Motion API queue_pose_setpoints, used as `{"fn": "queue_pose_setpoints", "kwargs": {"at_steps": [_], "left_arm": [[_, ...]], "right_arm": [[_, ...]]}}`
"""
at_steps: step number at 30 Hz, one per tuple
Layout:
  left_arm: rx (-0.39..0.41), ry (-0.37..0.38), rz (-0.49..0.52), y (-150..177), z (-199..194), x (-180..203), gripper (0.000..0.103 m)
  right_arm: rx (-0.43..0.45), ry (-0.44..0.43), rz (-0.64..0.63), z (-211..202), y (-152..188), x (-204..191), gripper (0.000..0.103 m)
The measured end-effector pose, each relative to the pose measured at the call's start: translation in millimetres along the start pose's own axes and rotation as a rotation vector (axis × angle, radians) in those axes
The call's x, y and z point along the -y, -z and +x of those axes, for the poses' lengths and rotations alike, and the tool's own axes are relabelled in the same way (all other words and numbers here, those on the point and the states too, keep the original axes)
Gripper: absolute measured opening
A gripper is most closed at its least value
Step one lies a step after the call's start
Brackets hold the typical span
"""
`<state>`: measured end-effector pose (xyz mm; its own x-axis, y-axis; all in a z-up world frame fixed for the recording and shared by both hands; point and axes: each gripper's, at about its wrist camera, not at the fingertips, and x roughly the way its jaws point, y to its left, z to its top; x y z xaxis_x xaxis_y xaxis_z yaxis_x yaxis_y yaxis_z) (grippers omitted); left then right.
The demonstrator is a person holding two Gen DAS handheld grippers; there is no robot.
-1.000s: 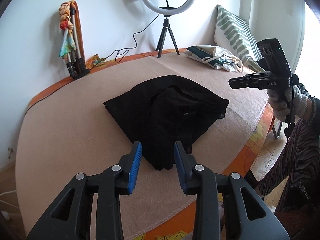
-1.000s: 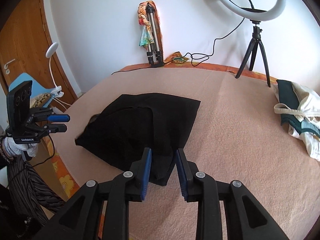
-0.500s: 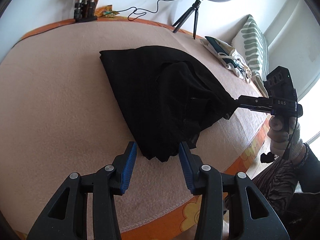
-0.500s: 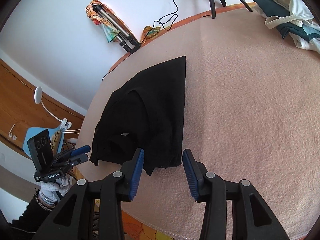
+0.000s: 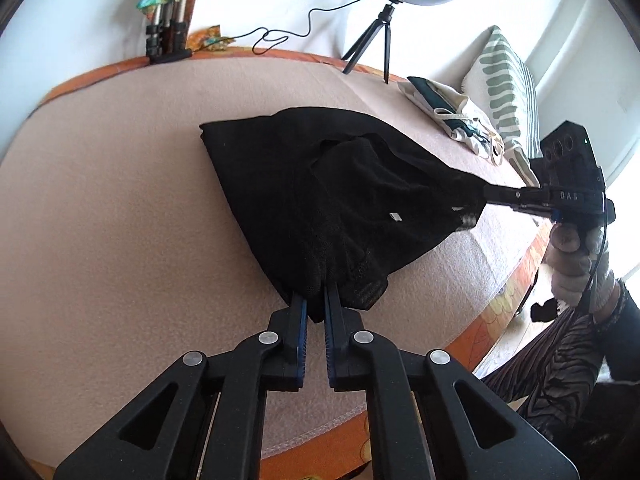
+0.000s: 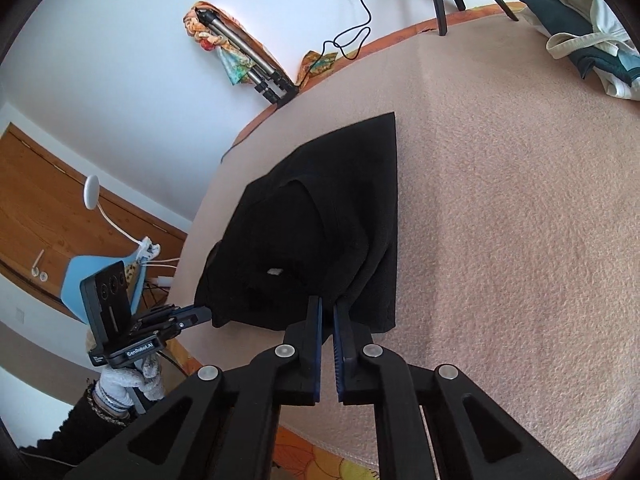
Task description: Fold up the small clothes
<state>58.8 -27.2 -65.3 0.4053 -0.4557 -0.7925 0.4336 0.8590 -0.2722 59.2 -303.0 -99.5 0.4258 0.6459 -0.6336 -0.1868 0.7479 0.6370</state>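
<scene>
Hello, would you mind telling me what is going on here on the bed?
A person is folding a black garment that lies on a beige blanket. The left gripper is shut on one near corner of it, and the right gripper is shut on the other. The cloth is not yet lifted or folded over. A pile of other clothes waits further back.

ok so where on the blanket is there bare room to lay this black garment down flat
Widest bare patch: the pink blanket between the black garment and the pile of light clothes. A second patch lies between the garment and the folded tripod, on the garment's other side. It is crowded at the near edge, where the left gripper and right gripper pinch the garment's corners.
</scene>
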Motion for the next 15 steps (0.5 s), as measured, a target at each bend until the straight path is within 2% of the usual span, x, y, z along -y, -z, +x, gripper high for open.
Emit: {"fn": "queue_pose_setpoints", "kwargs": {"at_steps": [2, 4, 6, 9, 10, 12, 15], "left_arm": [[-0.046, -0.037, 0.058, 5.7, 5.0, 3.5, 0.006], [-0.099, -0.065, 0.079, 10.5, 12.7, 2.9, 0.006], [-0.107, -0.072, 0.078, 12.4, 11.1, 0.5, 0.007], [-0.066, -0.064, 0.058, 7.5, -3.0, -4.8, 0.010], [-0.045, -0.053, 0.047, 3.7, -8.8, -7.4, 0.011], [-0.013, -0.051, 0.038, -6.0, -16.7, -11.8, 0.015], [0.044, -0.075, 0.032, -29.4, -21.0, -16.1, 0.024]], "right_arm": [[0.002, 0.045, -0.020, -5.6, -0.3, 2.5, 0.002], [-0.034, 0.144, -0.049, 1.6, 3.4, 6.3, 0.002], [-0.088, 0.164, -0.048, 9.9, 7.5, 9.7, 0.008], [-0.080, 0.246, -0.144, 6.3, 8.6, -0.9, 0.010], [-0.069, 0.247, -0.167, 2.9, 6.6, -5.9, 0.013], [-0.018, 0.231, -0.198, -6.5, 0.3, -15.5, 0.035], [0.033, 0.232, -0.262, -8.7, -15.6, -30.4, 0.034]]}}
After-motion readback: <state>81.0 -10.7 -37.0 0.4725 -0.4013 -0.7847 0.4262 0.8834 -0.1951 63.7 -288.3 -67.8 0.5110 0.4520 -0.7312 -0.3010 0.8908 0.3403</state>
